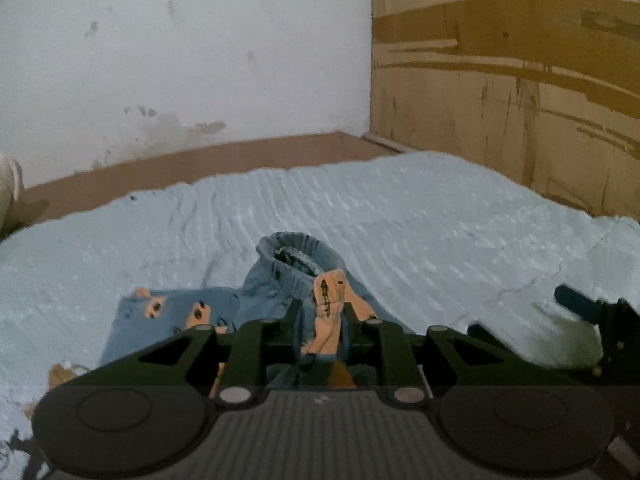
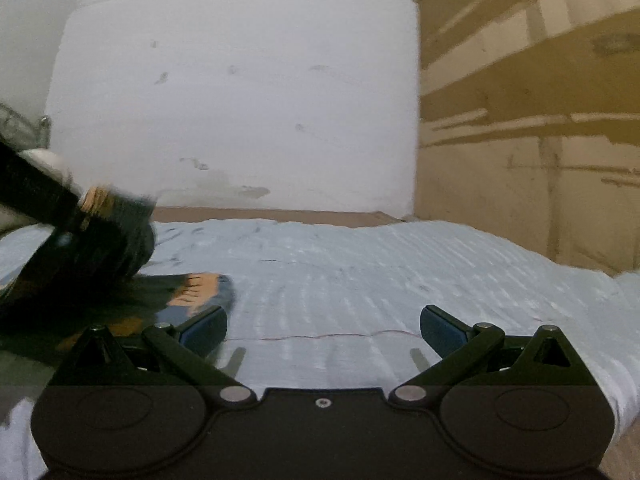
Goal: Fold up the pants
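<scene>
Small blue denim pants (image 1: 280, 280) with orange cartoon patches lie bunched on the pale blue sheet (image 1: 420, 216), with the elastic waistband opening raised. My left gripper (image 1: 322, 320) is shut on a fold of the pants, lifting cloth between its fingers. A leg lies flat to the left. In the right wrist view my right gripper (image 2: 323, 326) is open and empty above the sheet, and a bit of the pants (image 2: 204, 292) shows at its left, under the blurred left gripper (image 2: 80, 240). The right gripper's finger shows in the left wrist view (image 1: 580, 304).
The sheet covers a bed with a brown frame edge (image 1: 200, 164) along a stained white wall (image 1: 180, 60). A cardboard-like brown panel (image 1: 520, 80) stands at the right. The sheet's right edge drops off (image 2: 624, 400).
</scene>
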Tool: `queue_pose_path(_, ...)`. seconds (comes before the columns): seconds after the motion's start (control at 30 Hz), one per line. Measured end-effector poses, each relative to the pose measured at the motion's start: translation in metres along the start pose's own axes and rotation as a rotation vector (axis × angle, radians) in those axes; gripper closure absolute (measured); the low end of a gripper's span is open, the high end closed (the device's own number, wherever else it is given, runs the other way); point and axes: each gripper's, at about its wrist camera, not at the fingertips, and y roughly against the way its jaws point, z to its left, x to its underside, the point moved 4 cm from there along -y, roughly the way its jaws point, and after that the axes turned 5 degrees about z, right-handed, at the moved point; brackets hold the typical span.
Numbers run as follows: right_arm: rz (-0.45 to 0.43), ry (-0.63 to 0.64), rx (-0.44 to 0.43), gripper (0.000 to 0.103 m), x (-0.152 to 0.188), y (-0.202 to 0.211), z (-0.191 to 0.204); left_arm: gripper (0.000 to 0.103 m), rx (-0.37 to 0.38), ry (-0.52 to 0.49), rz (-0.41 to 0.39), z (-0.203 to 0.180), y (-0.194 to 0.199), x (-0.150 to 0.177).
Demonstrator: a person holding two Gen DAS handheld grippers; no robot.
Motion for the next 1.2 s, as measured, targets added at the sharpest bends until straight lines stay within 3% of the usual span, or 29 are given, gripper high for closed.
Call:
queue_pose_path(0.17,0.014,-0.059,0.038,0.001,0.002,-0.005,-0.016,0.06,0.039,0.006,0.013,-0.002,-0.004,0.001)
queue_pose_path(0.23,0.016,-0.065,0.041,0.001,0.003,-0.005,-0.017,0.044,0.047,0.009,0.011,-0.001,0.0,0.002)
queue_pose_path(0.27,0.016,-0.065,0.04,0.001,0.003,-0.006,-0.017,0.041,0.045,0.016,0.005,0.001,0.003,0.002)
queue_pose_path(0.4,0.019,-0.062,0.04,0.001,0.005,-0.004,-0.015,0.013,-0.007,0.059,-0.032,0.012,0.016,-0.002)
queue_pose_path(0.53,0.017,-0.061,0.04,0.001,0.006,-0.004,-0.016,0.003,-0.042,0.09,-0.055,0.024,0.031,0.003)
queue_pose_path(0.67,0.015,-0.067,0.034,0.001,0.006,-0.004,-0.016,0.001,-0.077,0.048,-0.04,0.029,0.037,0.021)
queue_pose_path(0.93,0.015,-0.074,-0.021,0.001,0.007,-0.005,-0.013,0.002,-0.175,-0.207,-0.008,0.003,0.029,0.055)
queue_pose_path(1.07,0.016,-0.075,-0.045,0.001,0.007,-0.006,-0.01,0.012,-0.149,-0.278,-0.009,-0.007,0.027,0.054)
queue_pose_path(1.2,0.017,-0.073,-0.051,0.001,0.007,-0.006,-0.008,0.03,-0.12,-0.308,0.009,-0.009,0.022,0.052)
